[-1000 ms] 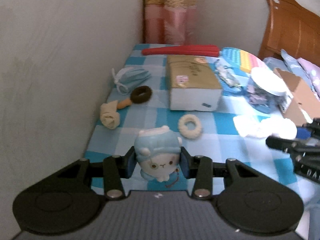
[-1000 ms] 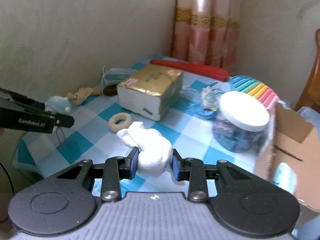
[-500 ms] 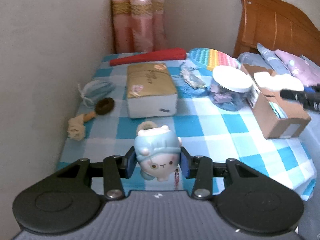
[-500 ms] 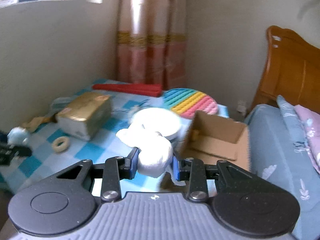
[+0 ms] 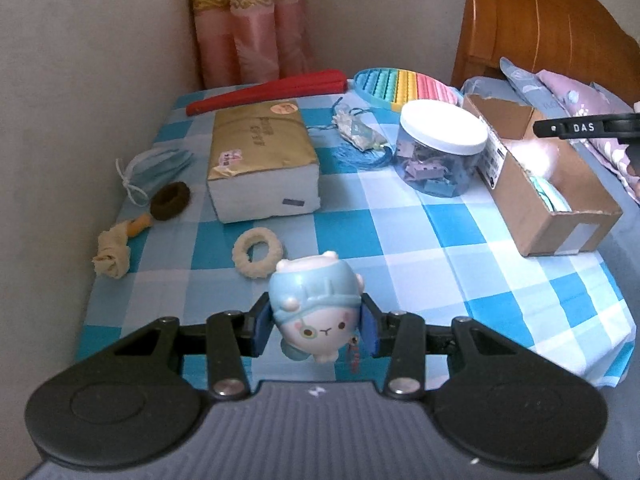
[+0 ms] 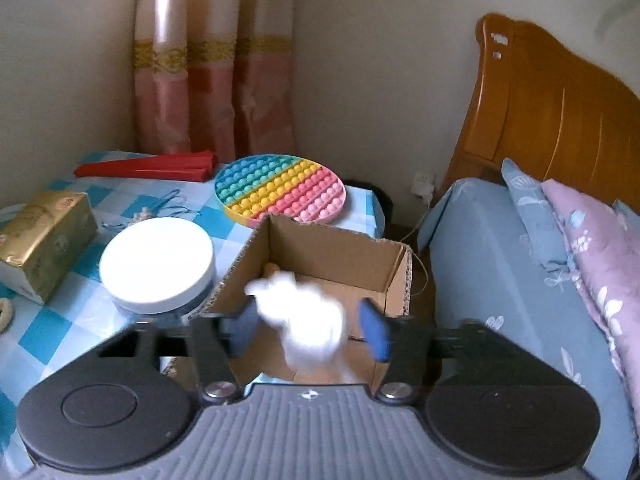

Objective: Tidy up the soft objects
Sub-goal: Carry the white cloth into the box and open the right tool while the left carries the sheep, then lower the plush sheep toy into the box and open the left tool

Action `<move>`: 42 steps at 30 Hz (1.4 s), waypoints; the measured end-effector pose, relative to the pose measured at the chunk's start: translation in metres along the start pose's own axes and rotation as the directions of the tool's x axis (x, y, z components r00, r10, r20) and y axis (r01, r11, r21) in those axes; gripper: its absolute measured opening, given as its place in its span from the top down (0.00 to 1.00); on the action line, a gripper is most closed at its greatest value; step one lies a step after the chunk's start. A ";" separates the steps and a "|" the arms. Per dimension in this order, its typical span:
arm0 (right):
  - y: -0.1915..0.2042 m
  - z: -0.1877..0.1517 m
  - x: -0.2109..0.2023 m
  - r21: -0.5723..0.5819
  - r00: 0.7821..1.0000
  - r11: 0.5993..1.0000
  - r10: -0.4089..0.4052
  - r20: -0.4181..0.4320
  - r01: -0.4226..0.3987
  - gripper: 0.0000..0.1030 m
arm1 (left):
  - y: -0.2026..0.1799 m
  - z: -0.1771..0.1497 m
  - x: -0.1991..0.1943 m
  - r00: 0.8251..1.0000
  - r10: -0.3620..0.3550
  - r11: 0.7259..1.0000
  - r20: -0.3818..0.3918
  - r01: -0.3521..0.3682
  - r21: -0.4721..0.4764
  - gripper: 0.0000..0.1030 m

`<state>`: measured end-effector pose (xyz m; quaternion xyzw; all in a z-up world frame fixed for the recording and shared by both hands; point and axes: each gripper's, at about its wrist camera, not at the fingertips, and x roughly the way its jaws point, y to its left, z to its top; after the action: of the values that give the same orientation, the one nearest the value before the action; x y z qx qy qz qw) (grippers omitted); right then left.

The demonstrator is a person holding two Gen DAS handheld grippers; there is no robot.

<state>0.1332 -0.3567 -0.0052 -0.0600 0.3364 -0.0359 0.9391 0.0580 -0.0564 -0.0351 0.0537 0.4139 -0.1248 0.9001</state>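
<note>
The right gripper (image 6: 310, 330), jaws just parting, is dropping the white cloth (image 6: 308, 320) into the cardboard box (image 6: 394, 276) while the left gripper (image 5: 316, 326) is clamping the blue plush toy (image 5: 316, 316), scrunchies still waiting on the table (image 5: 460, 264)

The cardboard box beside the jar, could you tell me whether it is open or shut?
Open: the cardboard box has no top and its inside shows.

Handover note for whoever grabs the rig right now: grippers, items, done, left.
Left gripper: shut on the blue plush toy, above the checked table.
Right gripper: jaws have just been opening, white cloth bundle loose between them over the cardboard box.
Done: bundle carried to the box.
Left: box the plush, cream ring, brown scrunchie, knotted cloth, face mask.
</note>
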 end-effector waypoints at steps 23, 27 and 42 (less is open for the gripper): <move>0.020 -0.041 -0.050 -0.012 0.985 0.985 0.169 -0.029 -0.170 0.00 | -0.067 0.053 -0.004 0.988 -0.150 0.962 0.029 0.139 0.234 0.58; 0.023 -0.056 -0.062 -0.015 0.978 0.979 0.203 -0.038 -0.203 0.00 | -0.091 0.077 -0.001 0.974 -0.227 0.936 0.024 0.211 0.281 0.58; 0.012 -0.080 -0.085 0.002 0.975 0.975 0.221 -0.008 -0.221 0.00 | -0.174 0.132 0.057 0.933 -0.348 0.873 -0.090 0.358 0.332 0.57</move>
<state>0.0167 -0.3428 -0.0146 -0.0216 0.3449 0.0682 0.9359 0.1432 -0.2610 0.0086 0.1348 0.4008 -0.3563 0.8332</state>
